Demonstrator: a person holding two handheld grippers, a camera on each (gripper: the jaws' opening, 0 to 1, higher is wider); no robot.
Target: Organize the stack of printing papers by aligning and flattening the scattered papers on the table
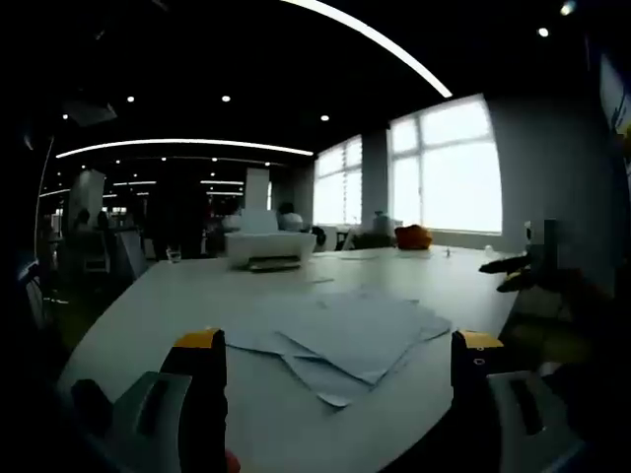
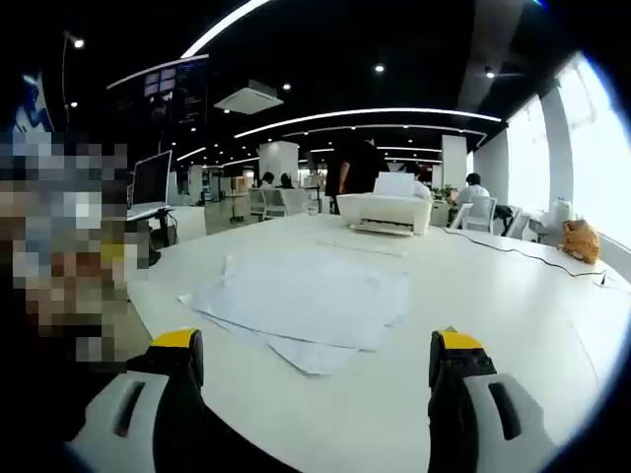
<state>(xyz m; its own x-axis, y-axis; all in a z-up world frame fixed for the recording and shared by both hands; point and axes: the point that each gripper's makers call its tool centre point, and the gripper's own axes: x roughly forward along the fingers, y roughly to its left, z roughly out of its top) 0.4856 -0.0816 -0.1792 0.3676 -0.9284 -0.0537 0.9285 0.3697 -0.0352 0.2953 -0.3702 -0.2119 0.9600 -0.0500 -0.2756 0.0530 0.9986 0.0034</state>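
Note:
Several white sheets of printing paper (image 1: 345, 335) lie fanned and overlapping on the white table (image 1: 177, 296), out of line with one another. In the right gripper view the same loose papers (image 2: 311, 301) spread across the table (image 2: 493, 296) in front of the jaws. My left gripper (image 1: 338, 345) hovers at the table's near edge, open, its yellow-tipped jaws wide apart and short of the sheets. My right gripper (image 2: 315, 350) is open too, jaws wide, just before the nearest paper corner. Nothing is held by either one.
A white printer (image 1: 268, 246) (image 2: 386, 212) stands at the far side of the table. An orange bag (image 1: 414, 236) (image 2: 580, 239) sits near the windows. A cable (image 2: 523, 251) runs along the table's right part. Chairs and people are in the background.

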